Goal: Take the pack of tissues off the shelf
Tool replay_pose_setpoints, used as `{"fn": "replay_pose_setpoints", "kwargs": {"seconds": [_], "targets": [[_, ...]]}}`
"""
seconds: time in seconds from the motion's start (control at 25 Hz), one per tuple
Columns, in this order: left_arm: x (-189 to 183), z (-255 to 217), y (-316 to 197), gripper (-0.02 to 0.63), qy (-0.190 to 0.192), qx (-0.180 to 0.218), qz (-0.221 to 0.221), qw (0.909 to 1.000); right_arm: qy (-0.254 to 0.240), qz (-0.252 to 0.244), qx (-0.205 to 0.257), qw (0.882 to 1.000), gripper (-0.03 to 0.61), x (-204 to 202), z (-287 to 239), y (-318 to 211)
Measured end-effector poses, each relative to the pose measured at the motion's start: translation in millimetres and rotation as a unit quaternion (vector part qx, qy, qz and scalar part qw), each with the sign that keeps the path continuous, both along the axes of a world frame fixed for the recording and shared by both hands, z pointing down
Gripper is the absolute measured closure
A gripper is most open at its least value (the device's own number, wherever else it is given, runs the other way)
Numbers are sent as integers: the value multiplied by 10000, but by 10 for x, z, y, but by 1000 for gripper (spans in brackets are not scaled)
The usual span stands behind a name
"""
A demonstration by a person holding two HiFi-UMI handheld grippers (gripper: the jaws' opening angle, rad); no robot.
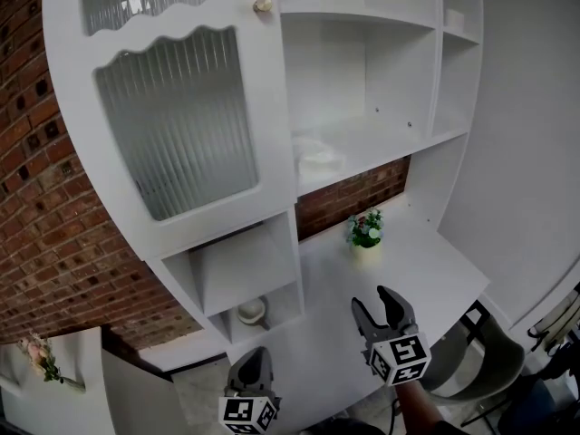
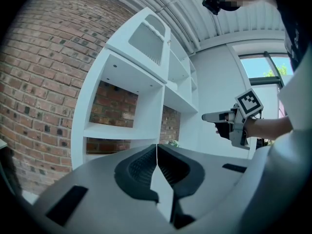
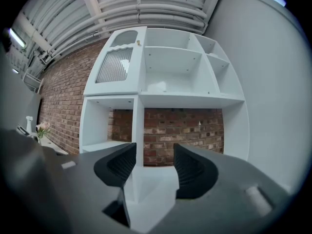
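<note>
Plainly sits above and slightly left of the right hand-held gripper (image 1: 372,299), jaws apart, empty: pack of tissues (image 1: 319,157) on its shelf (image 1: 394,137). Leaves the left hand-held gripper (image 1: 255,359), jaws together, lower and farther off.

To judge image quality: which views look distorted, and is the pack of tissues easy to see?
Head view: edges bow; the pale pack of tissues blends into the white shelf. Left gripper view: fisheye, dark corners, bright window. Right gripper view: fisheye, dark corners.
</note>
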State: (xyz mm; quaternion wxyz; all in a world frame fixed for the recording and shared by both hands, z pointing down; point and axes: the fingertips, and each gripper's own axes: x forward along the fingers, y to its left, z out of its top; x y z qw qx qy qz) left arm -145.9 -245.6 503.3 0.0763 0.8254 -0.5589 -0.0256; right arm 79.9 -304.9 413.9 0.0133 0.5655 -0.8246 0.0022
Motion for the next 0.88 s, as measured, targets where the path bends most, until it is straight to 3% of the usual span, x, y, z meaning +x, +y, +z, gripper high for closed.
{"fn": "replay_pose_setpoints", "kwargs": {"seconds": [0.64, 0.88], "targets": [[-31, -40, -208, 601, 178, -152, -167, 9996, -242, -43, 858, 9960, 253, -181, -1225, -729], [-20, -28, -249, 601, 81, -159, -228, 9996, -229, -47, 1172, 9928, 231, -273, -1589, -938]]}}
